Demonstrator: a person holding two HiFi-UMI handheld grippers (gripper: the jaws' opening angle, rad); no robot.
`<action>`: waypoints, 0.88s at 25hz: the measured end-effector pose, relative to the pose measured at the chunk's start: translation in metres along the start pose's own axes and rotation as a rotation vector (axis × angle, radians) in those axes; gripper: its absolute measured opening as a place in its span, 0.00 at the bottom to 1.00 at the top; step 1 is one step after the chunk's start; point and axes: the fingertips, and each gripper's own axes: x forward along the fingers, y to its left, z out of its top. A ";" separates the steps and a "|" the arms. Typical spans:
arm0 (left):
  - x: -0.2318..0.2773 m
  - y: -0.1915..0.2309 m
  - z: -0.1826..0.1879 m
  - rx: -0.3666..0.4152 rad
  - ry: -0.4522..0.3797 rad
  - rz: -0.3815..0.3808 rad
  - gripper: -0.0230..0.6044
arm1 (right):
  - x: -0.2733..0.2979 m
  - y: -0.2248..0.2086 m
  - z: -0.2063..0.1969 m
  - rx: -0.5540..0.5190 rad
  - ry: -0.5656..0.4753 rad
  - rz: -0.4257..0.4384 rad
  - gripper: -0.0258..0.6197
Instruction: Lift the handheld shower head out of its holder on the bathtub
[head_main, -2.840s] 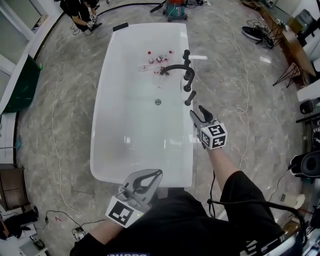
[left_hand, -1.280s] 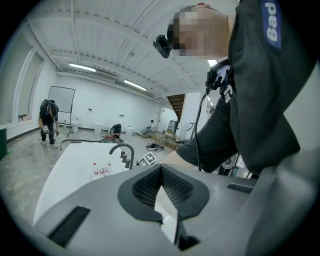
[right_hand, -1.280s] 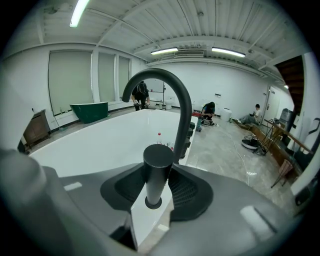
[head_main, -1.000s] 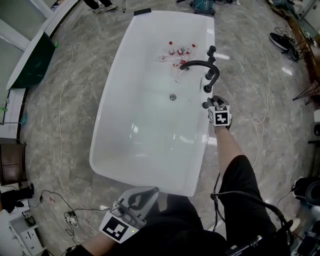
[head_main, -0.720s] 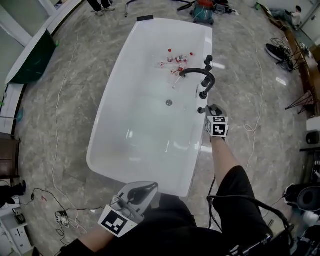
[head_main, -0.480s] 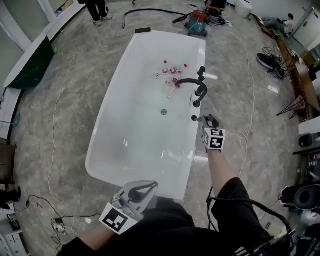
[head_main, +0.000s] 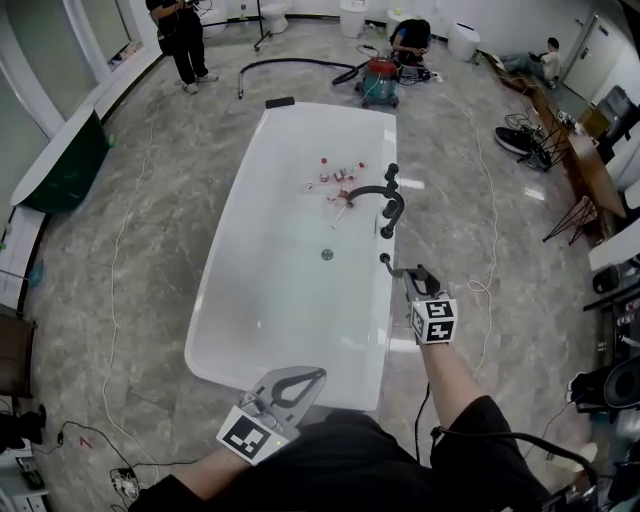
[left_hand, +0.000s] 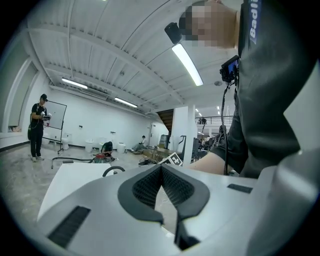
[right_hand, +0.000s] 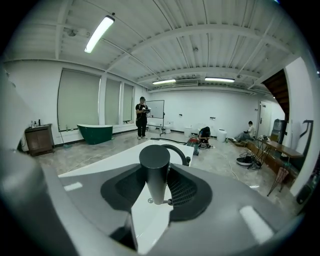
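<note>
You are in a large bathroom-fixture hall: a white freestanding bathtub (head_main: 280, 310), a green tub (head_main: 60, 165), toilets (head_main: 352, 14), cables (head_main: 112, 270) across marble floor (head_main: 160, 200).

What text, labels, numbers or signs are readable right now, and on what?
"Badl": white print on the person's dark shirt, cut off by the picture edge.
Marker cubes: black-and-white patterns only, no words.
Bottles in the bathtub: labels too small to read.
Whiteboard: too far to read.

Marble floor (head_main: 160, 300) — white bathtub (head_main: 290, 300), hose (head_main: 290, 63), perhaps vacuum (head_main: 378, 82)
</note>
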 end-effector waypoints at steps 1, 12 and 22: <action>-0.002 -0.001 0.001 0.000 -0.002 -0.003 0.04 | -0.008 0.007 0.002 0.001 -0.006 0.009 0.25; -0.012 -0.016 0.024 0.052 -0.032 -0.101 0.04 | -0.098 0.076 0.036 0.012 -0.067 0.091 0.25; -0.006 -0.034 0.035 0.083 -0.038 -0.217 0.04 | -0.169 0.113 0.052 0.058 -0.096 0.102 0.25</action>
